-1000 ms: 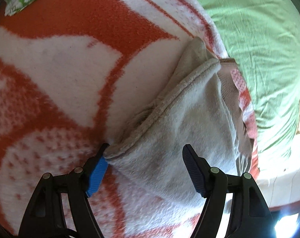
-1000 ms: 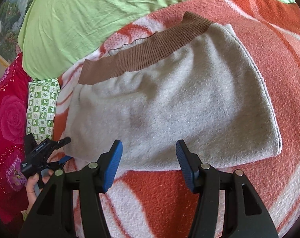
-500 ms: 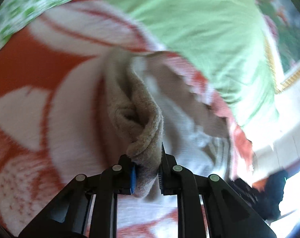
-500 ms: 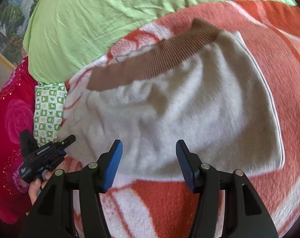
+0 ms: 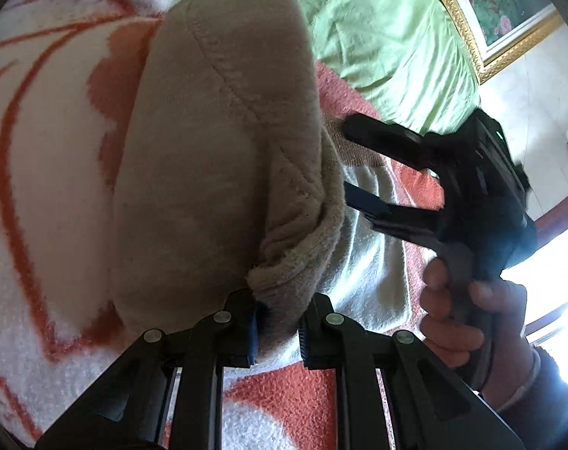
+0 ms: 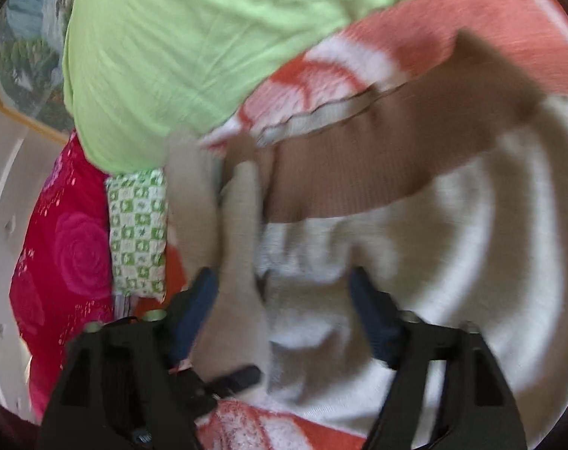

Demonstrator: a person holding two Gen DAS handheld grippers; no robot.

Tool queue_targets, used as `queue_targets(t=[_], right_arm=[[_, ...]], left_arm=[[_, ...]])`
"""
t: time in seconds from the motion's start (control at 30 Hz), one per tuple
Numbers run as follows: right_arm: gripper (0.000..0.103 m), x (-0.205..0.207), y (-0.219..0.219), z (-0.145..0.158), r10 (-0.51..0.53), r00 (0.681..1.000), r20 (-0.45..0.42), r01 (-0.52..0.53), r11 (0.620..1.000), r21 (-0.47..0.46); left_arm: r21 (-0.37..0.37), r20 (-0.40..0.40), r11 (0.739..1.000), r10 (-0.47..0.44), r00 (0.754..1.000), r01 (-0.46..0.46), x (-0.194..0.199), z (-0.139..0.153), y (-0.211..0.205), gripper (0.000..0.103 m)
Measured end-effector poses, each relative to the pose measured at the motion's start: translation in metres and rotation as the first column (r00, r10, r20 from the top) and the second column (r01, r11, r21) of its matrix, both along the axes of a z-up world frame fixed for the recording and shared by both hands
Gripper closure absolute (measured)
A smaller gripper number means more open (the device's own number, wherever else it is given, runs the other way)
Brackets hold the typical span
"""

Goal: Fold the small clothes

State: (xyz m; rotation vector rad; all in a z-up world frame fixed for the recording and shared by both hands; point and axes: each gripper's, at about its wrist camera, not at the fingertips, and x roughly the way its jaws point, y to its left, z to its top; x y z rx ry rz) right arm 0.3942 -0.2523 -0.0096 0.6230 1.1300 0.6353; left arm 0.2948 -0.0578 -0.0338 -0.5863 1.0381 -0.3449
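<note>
left gripper pinches a corner of the beige garment, lifting a fold that runs lengthwise away from it over the orange blanket; earlier it lay flat. right gripper, just widened, grips nothing.

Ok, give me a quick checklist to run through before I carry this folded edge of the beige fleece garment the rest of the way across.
1. Left gripper clamped on the beige fleece garment's edge: ok.
2. Edge lifted off the orange and white blanket: ok.
3. Right gripper open, jaws just widened: ok.
4. Nothing pinched by the right gripper: cannot tell, fleece lies between its jaws and the view is blurred.
5. Brown ribbed waistband flat: cannot tell.
6. Grippers clear of each other: ok, apart but close.
</note>
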Motion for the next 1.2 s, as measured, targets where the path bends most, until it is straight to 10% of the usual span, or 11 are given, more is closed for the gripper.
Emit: queue_targets(t=[0.43, 0.6, 0.8, 0.97, 1.2], right_arm=[[0.021, 0.046, 0.070, 0.003, 0.096, 0.995, 0.043, -0.100, 0.988, 0.118], [0.007, 0.034, 0.070, 0.007, 0.133, 0.991, 0.027, -0.135, 0.973, 0.187], [0.008, 0.046, 0.083, 0.001, 0.137, 0.990, 0.035, -0.138, 0.989, 0.045], [0.079, 0.066, 0.090, -0.015, 0.114, 0.993, -0.013, -0.114, 0.993, 0.020], [0.085, 0.050, 0.035, 0.025, 0.044, 0.996, 0.078, -0.049, 0.997, 0.065]], left_arm=[[0.054, -0.011, 0.998, -0.015, 1.000, 0.016, 0.014, 0.001, -0.004, 0.088], [0.042, -0.010, 0.999, -0.014, 1.000, 0.014, -0.005, -0.001, 0.010, 0.088], [0.057, -0.015, 0.998, -0.024, 1.000, 0.024, -0.004, -0.004, 0.008, 0.088], [0.089, 0.001, 0.995, -0.033, 0.999, 0.033, -0.002, 0.001, 0.005, 0.088], [0.041, 0.057, 0.995, -0.097, 0.994, 0.095, 0.000, 0.027, -0.017, 0.088]])
